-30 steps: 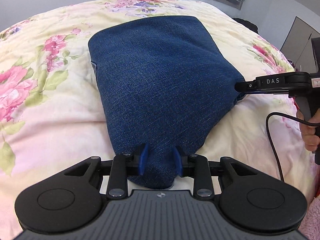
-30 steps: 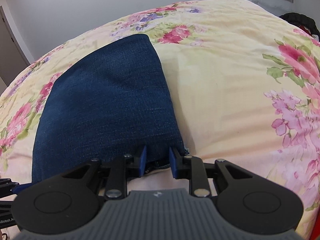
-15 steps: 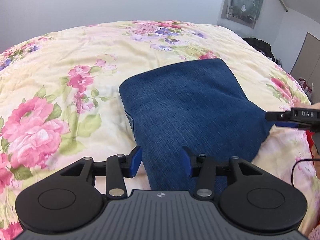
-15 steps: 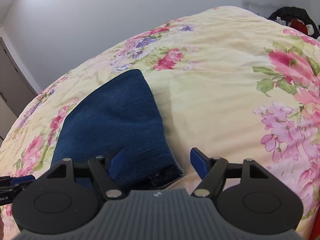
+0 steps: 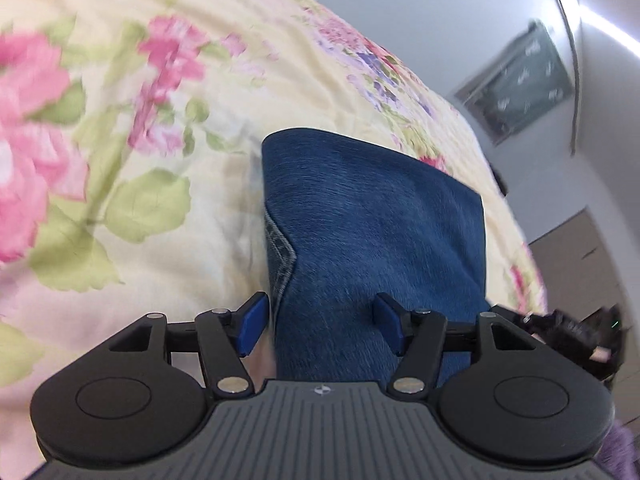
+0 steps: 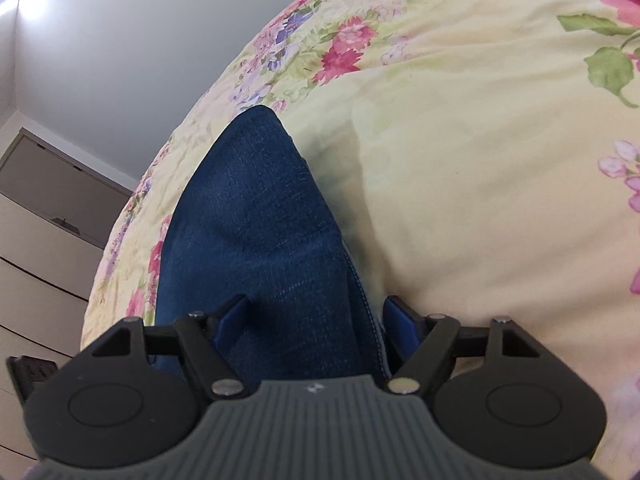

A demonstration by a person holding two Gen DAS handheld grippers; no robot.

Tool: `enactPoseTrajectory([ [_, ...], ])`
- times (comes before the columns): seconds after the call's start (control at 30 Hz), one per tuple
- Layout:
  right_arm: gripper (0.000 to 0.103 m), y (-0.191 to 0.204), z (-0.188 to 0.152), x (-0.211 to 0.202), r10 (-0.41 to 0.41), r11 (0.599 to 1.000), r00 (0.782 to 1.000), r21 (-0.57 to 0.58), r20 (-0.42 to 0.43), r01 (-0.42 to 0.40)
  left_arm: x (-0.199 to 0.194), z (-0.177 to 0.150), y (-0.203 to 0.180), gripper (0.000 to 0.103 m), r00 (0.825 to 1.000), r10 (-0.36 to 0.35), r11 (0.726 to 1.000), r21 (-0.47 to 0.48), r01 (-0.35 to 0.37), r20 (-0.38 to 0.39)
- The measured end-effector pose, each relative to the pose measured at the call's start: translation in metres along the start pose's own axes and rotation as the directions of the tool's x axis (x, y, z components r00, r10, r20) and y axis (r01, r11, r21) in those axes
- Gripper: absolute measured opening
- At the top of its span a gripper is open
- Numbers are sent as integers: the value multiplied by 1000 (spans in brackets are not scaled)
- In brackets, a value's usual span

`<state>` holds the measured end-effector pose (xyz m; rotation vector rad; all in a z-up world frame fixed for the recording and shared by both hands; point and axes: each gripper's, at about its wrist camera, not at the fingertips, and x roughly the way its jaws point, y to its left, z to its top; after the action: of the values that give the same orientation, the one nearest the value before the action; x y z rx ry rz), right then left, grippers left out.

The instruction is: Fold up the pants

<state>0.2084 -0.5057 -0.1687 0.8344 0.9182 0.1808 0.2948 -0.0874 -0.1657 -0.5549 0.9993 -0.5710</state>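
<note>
We see the pants [image 5: 372,216] lying folded on the bed [image 5: 160,208], long axis running from 6 to 12 o'clock in both wrist views, near end at the tools, far end tapering up toward the wall. In the right wrist view the pants [image 6: 260,232] narrow to a rounded tip at approx 12.

Around: floral bedspread on all sides. Grey wall behind, a dark framed panel [image 5: 520,92] at 2 o'clock in left view, drawers [image 6: 44,240] at 9 in right view. Nothing lies on the denim; only our own tools cross its near end.

Look: dark blue denim, flat, smooth top layer w/ faint creases; paler stitched edge peeks out at left side in left view, seam w/ light thread along right edge in right view.

Left tool [image 5: 320,326]: jaws spread wide, just been opening, denim between the blue pads but not pinched. Right tool [image 6: 316,326]: same, wide apart, just been opening, cloth between, pads not pressing.
</note>
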Motion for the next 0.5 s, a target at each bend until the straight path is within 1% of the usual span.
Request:
enactPoseTrajectory([
  [0.07, 68, -4, 7, 8, 36, 999, 999, 22, -18, -35, 9, 3, 14, 69, 998, -69, 995, -73, 69, 4],
  [0.1, 66, -7, 11, 11, 57, 998, 998, 31, -28, -56, 13, 4, 18, 67, 996, -90, 991, -96, 91, 7],
  [0.13, 63, -9, 14, 15, 74, 997, 997, 40, -34, -73, 16, 4, 20, 63, 994, -108, 988, -108, 108, 10],
  [0.2, 55, -13, 18, 22, 103, 992, 994, 73, -36, -100, 19, 6, 21, 60, 993, -117, 988, -105, 118, 15],
  [0.23, 48, -15, 19, 24, 107, 991, 994, 87, -33, -104, 19, 6, 21, 56, 993, -117, 988, -98, 118, 19],
  [0.27, 45, -16, 20, 26, 108, 990, 994, 89, -31, -105, 18, 6, 22, 52, 992, -120, 988, -95, 122, 21],
  [0.33, 36, -16, 18, 22, 104, 992, 994, 73, -27, -102, 15, 6, 21, 45, 992, -126, 988, -87, 127, 26],
  [0.37, 34, -13, 17, 20, 99, 993, 995, 60, -24, -98, 13, 6, 21, 41, 991, -127, 988, -85, 129, 30],
  [0.4, 31, -10, 17, 16, 97, 994, 995, 47, -16, -96, 11, 7, 20, 40, 991, -127, 988, -83, 129, 33],
  [0.5, 23, 1, 16, 4, 107, 994, 994, 24, 11, -107, 5, 11, 10, 34, 993, -110, 993, -43, 112, 35],
])
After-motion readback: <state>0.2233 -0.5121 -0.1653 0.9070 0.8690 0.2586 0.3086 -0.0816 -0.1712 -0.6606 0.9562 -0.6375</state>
